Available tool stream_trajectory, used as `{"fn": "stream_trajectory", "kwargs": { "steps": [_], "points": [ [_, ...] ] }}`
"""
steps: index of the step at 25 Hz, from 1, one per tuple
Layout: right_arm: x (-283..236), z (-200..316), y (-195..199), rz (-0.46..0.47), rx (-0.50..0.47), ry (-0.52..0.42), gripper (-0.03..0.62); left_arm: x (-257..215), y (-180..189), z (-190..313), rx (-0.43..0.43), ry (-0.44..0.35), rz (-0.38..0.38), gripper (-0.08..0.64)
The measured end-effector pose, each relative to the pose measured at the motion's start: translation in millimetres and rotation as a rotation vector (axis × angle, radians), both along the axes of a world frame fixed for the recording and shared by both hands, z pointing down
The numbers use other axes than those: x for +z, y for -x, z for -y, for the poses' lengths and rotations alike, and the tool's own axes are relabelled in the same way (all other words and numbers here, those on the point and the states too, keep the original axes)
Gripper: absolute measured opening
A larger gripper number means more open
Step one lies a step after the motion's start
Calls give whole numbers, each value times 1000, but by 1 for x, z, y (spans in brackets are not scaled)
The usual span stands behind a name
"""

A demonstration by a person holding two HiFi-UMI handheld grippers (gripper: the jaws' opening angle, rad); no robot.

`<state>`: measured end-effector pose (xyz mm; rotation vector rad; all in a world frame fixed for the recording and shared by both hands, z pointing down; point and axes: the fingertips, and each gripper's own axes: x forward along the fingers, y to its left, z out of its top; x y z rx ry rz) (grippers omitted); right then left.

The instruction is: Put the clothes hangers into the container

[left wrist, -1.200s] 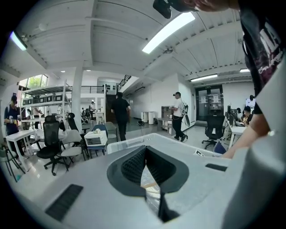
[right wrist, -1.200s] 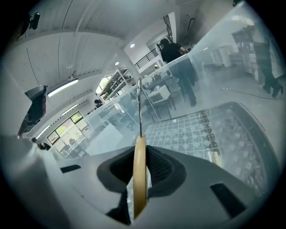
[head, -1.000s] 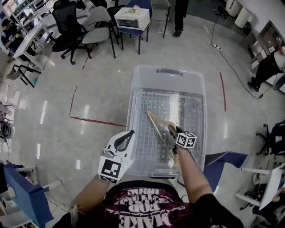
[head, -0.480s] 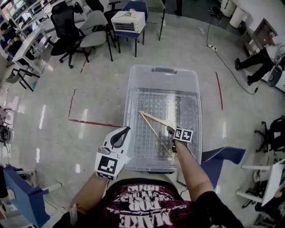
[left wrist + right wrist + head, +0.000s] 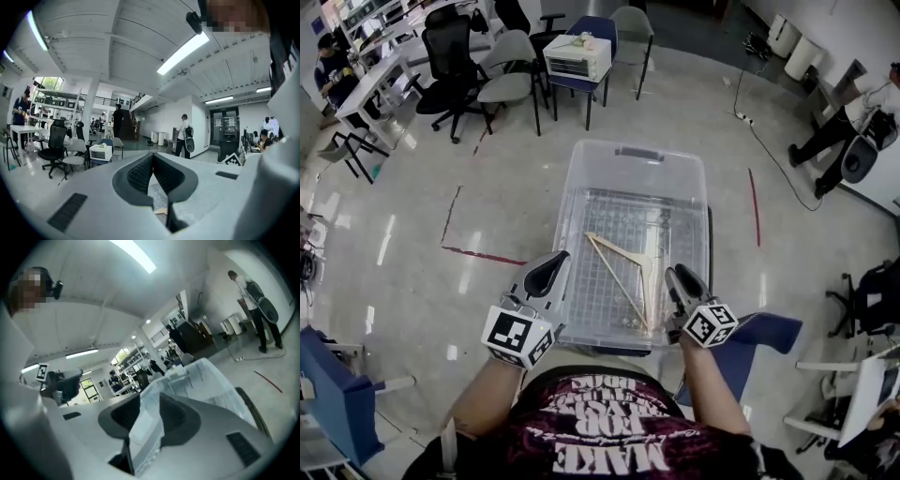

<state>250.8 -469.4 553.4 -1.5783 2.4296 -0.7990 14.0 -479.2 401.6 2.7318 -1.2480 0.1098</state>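
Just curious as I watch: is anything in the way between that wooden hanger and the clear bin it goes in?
Nothing visible. The wooden hanger lies inside the clear bin, on its gridded bottom. The right gripper hovers by the near rim, jaws closing on nothing.

Bright, even light reaches me from long white ceiling tube lamps (image 5: pixel 183 54); glare streaks the glossy grey floor (image 5: pixel 389 236), and both gripper views warp, dark-cornered.
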Motion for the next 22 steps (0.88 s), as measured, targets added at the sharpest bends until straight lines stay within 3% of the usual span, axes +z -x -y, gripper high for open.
{"fn": "stream_trajectory", "kwargs": {
  "steps": [3,8,11,17,22],
  "points": [
    [-59,-31,1,-35,-42,-168,4,-5,-1,-10,-23,-5,-9,7],
    [-104,-59,-1,-291,-127,-286,3,-10,-15,-31,-39,-18,-14,6],
    [-134,-70,-4,-377,-146,-336,3,-18,-22,-46,-49,-39,-12,6],
    [-190,-90,-8,-417,-160,-412,3,-38,-25,-66,-75,-79,-16,7],
    [-212,-102,-10,-364,-174,-427,3,-55,-25,-75,-102,-119,-26,6]
  ]
}}
